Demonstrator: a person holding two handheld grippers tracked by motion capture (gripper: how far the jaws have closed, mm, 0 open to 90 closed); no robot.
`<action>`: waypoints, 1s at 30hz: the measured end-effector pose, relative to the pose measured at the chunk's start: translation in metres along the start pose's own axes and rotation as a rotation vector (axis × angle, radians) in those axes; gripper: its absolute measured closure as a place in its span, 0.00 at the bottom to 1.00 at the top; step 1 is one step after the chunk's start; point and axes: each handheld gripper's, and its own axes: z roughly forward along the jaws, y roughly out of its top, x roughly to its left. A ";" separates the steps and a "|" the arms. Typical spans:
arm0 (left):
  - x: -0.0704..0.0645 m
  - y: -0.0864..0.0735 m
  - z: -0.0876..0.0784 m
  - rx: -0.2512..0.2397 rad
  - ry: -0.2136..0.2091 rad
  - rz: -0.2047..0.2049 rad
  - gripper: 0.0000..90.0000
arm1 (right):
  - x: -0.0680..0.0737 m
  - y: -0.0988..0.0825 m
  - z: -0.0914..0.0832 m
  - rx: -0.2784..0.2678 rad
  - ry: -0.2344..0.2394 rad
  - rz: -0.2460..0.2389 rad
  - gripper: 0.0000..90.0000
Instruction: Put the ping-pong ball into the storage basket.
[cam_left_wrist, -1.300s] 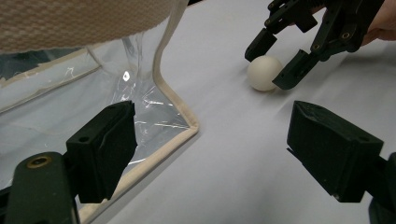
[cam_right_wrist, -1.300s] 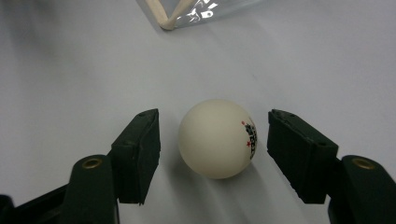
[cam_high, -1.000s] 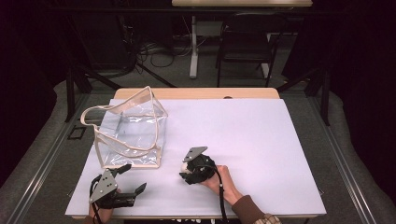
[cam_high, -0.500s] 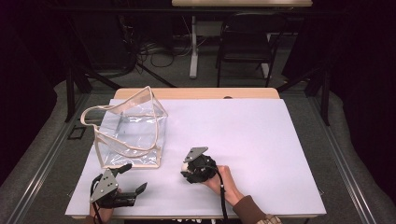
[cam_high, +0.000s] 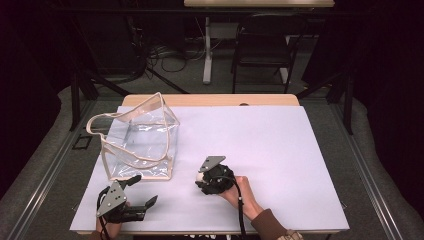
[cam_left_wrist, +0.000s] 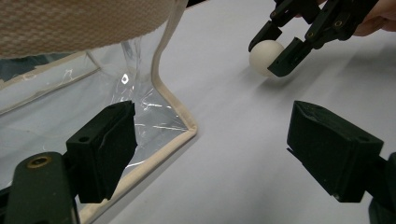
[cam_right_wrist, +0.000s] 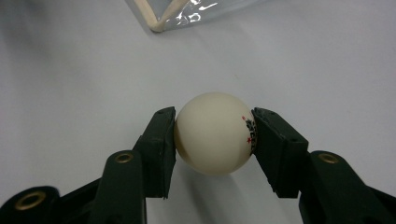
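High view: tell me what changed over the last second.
The right gripper has just closed its jaws on the white ball, which it now pinches on the table; that hand barely shifted. The left gripper kept open and in place beside the clear bag, which did not move.

Even overhead light keeps the white surface (cam_high: 280, 150) bright against a dark room, with glare on the bag (cam_left_wrist: 140, 107) and soft shadows.
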 end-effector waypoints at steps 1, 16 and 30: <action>0.000 0.000 0.000 0.000 0.000 0.000 0.18 | 0.000 0.000 -0.001 -0.003 0.000 0.001 0.56; 0.000 0.000 0.000 0.000 0.000 0.000 0.18 | -0.004 0.004 -0.013 -0.018 -0.026 -0.001 0.56; 0.000 0.000 0.000 0.001 0.001 0.000 0.18 | -0.009 0.007 -0.025 -0.037 -0.045 0.007 0.56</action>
